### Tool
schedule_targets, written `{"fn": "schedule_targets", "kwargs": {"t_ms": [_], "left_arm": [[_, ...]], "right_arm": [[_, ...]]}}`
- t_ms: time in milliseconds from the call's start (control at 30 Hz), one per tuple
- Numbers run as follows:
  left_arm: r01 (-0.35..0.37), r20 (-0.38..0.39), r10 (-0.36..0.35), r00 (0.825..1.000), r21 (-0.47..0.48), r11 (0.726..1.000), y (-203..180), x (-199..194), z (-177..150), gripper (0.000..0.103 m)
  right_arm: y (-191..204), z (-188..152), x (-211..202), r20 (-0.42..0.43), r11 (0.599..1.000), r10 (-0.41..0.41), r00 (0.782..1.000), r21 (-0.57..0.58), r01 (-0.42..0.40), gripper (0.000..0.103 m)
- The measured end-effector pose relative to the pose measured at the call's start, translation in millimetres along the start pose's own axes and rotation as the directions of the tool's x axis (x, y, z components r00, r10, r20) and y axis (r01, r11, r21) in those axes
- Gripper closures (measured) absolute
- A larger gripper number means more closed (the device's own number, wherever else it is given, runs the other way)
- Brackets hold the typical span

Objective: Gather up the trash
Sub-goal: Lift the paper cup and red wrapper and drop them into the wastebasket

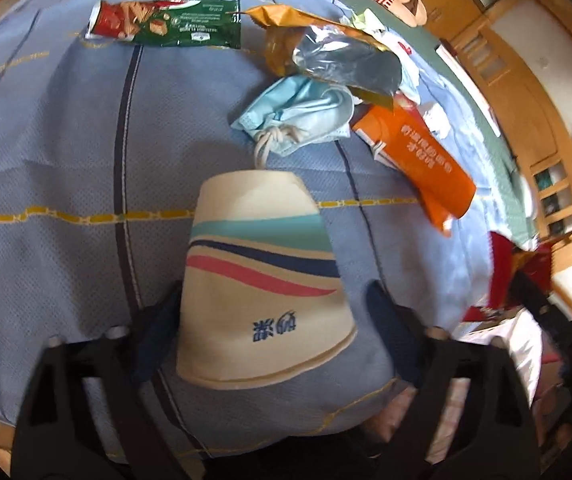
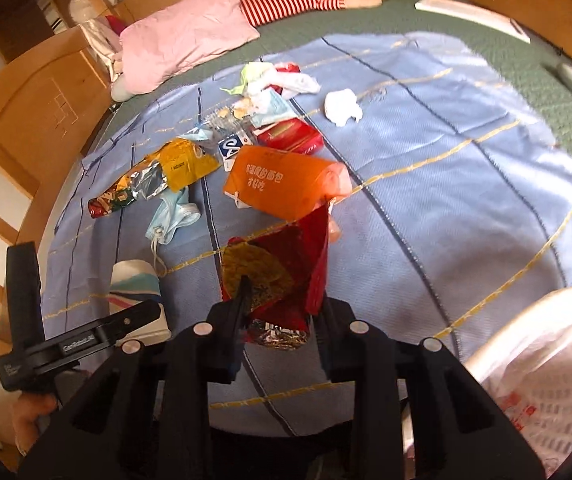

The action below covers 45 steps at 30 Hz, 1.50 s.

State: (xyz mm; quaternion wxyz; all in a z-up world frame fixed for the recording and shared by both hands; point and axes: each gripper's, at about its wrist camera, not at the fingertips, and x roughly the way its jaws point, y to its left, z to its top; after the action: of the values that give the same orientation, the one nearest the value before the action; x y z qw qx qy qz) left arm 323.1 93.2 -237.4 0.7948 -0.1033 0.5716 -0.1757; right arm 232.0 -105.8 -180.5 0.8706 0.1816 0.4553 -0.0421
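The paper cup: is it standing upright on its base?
No, the cup sits upside down on the bedspread, rim down.

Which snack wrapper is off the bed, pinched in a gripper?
The dark red wrapper, pinched in the right gripper. The orange wrapper and green one lie on the blanket.

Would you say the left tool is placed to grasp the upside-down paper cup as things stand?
Probably yes. The paper cup sits between the left tool's open fingers with nothing in between; the face mask lies beyond it.

"genrobot.ai" on my left gripper (image 2: pixel 86 334); chinese print on the orange bag (image 2: pixel 282 184) and paper cup (image 1: pixel 264 280), not legible enough to transcribe.
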Motion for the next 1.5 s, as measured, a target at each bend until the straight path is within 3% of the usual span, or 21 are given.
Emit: {"fn": "schedule_targets", "kwargs": {"t_ms": [200, 333, 400, 500, 567, 633, 733, 833, 967, 1033, 1100, 1333, 1500], "left_arm": [[-0.028, 0.048, 0.026, 0.998, 0.040, 0.999, -2, -5, -5, 0.030], [-0.053, 0.131, 0.050, 0.990, 0.017, 0.998, 4, -28, -9, 0.033], [-0.028, 0.186, 0.028, 0.982, -0.003, 1.000, 7, -47, -14, 0.033], [-0.017, 0.302, 0.025, 0.953, -0.028, 0.999, 9, -90, -31, 0.034], [-0.075, 0.401, 0.081, 0.912, -0.029, 0.997, 3, -127, -48, 0.034], [-0.131, 0.506, 0.135, 0.852, -0.044, 0.990, -12, -164, -69, 0.034], [-0.148, 0.610, 0.152, 0.778, -0.057, 0.987, -34, -205, -102, 0.033], [-0.163, 0.661, 0.156, 0.734, -0.051, 0.985, -61, -228, -126, 0.033], [-0.256, 0.717, 0.187, 0.672, -0.013, 0.967, -104, -248, -152, 0.033], [-0.290, 0.736, 0.190, 0.650, 0.009, 0.957, -127, -252, -161, 0.032], [-0.294, 0.747, 0.169, 0.642, 0.037, 0.955, -146, -259, -172, 0.032], [-0.293, 0.755, 0.107, 0.647, 0.116, 0.949, -195, -268, -194, 0.031], [-0.294, 0.743, 0.087, 0.664, 0.153, 0.944, -219, -263, -199, 0.031]], "right_arm": [[8, -4, 2, 0.011, 1.000, -0.008, 1.000, -0.027, 0.009, 0.073], [12, -4, -5, 0.038, 0.999, -0.011, 0.999, -0.049, 0.013, 0.073], [12, -3, -12, 0.057, 0.998, -0.004, 0.998, -0.056, 0.007, 0.073], [12, -3, -33, 0.117, 0.996, 0.018, 0.993, -0.085, -0.008, 0.073], [11, -4, -44, 0.146, 0.995, 0.029, 0.989, -0.103, -0.014, 0.073], [11, -6, -60, 0.183, 0.991, 0.045, 0.982, -0.135, -0.021, 0.073], [11, -9, -84, 0.216, 0.981, 0.088, 0.972, -0.186, -0.047, 0.073], [7, -13, -111, 0.250, 0.971, 0.130, 0.960, -0.228, -0.072, 0.073], [-7, -23, -149, 0.315, 0.959, 0.151, 0.937, -0.277, -0.061, 0.073], [-14, -28, -161, 0.334, 0.955, 0.141, 0.932, -0.295, -0.038, 0.073], [-24, -35, -174, 0.354, 0.951, 0.135, 0.925, -0.308, -0.021, 0.073], [-56, -46, -205, 0.379, 0.948, 0.135, 0.915, -0.317, -0.009, 0.073], [-82, -49, -224, 0.389, 0.955, 0.121, 0.913, -0.295, -0.001, 0.073]]}}
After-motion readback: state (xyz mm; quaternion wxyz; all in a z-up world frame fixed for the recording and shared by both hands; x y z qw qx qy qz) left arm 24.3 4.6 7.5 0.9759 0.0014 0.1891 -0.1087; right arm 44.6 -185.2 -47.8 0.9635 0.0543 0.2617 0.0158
